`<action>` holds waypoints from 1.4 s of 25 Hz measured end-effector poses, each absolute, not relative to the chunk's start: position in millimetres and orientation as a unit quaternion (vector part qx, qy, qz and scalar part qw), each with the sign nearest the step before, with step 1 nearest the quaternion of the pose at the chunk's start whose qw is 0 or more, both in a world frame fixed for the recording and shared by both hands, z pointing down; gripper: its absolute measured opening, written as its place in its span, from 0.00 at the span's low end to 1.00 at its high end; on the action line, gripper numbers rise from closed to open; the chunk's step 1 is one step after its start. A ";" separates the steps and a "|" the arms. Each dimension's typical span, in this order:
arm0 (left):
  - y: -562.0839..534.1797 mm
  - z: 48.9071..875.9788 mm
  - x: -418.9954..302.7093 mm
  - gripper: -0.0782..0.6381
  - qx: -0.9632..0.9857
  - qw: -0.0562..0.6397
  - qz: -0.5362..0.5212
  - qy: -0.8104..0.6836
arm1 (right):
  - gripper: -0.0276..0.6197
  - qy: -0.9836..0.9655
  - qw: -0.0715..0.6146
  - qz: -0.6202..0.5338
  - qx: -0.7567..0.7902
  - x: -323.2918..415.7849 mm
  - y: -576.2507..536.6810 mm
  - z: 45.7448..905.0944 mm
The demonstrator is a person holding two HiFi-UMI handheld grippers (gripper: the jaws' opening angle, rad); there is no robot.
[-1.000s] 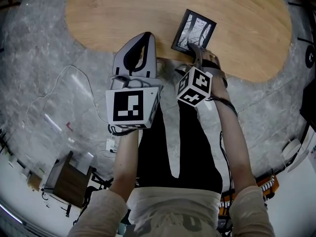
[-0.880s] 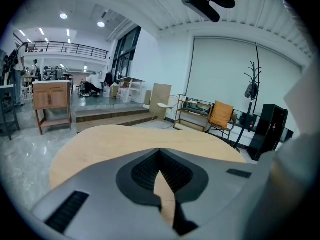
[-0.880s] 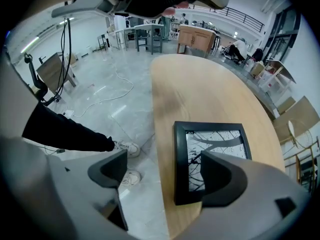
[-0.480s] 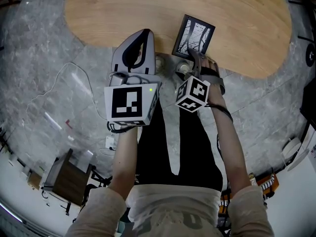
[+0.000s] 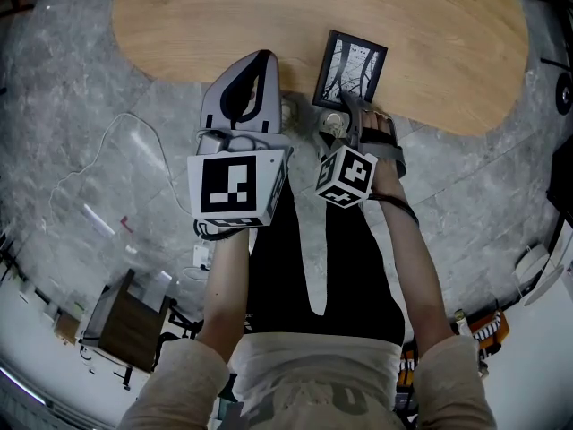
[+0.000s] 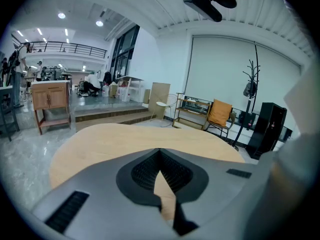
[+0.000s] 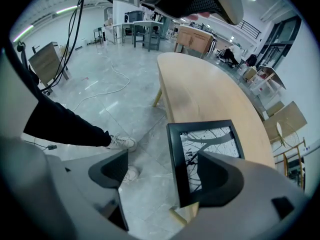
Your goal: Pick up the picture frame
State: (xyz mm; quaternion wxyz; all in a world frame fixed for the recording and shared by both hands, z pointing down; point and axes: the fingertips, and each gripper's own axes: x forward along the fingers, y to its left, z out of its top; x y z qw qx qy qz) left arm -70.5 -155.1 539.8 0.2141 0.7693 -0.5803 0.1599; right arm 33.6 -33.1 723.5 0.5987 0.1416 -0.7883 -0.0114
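Observation:
The picture frame (image 5: 351, 68) is black with a black-and-white abstract print. It lies at the near edge of the oval wooden table (image 5: 179, 25), its near corner sticking out past the edge. My right gripper (image 5: 344, 99) is open at that near edge. In the right gripper view one jaw lies over the picture frame (image 7: 192, 149) and the other hangs over the floor, so the frame's border sits inside the right gripper (image 7: 165, 176). My left gripper (image 5: 265, 58) is shut and empty, tips over the table edge left of the frame. In its own view the left gripper (image 6: 160, 151) shows only table.
A white cable (image 5: 107, 150) trails over the grey marble floor at the left, and a small wooden cabinet (image 5: 125, 330) stands behind me. The person's shoe (image 7: 120, 143) and a table leg (image 7: 175, 216) lie under the table edge. A chair (image 6: 220, 115) and coat stand (image 6: 252, 91) are beyond the table.
My right gripper has moved forward to the frame, and its jaw now overlaps the frame's near edge. The left gripper has hardly moved.

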 end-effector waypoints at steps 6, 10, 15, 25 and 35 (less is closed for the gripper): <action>-156.0 543.3 -68.9 0.12 0.771 0.215 0.166 -0.576 | 0.61 -0.778 0.605 -0.048 0.164 38.7 -40.2 722.6; -157.9 549.4 -65.2 0.12 0.771 0.217 0.169 -0.575 | 0.31 -0.771 0.598 -0.063 0.211 44.0 -58.0 717.1; -156.7 550.7 -55.6 0.12 0.774 0.217 0.172 -0.569 | 0.29 -0.765 0.600 -0.088 0.217 45.7 -54.9 717.1; -163.5 547.1 -48.8 0.12 0.778 0.215 0.169 -0.565 | 0.21 -0.770 0.583 -0.127 0.226 43.4 -55.4 711.9; -169.5 525.0 -49.1 0.12 0.780 0.206 0.162 -0.568 | 0.17 -0.776 0.550 -0.078 0.300 40.7 -104.9 665.2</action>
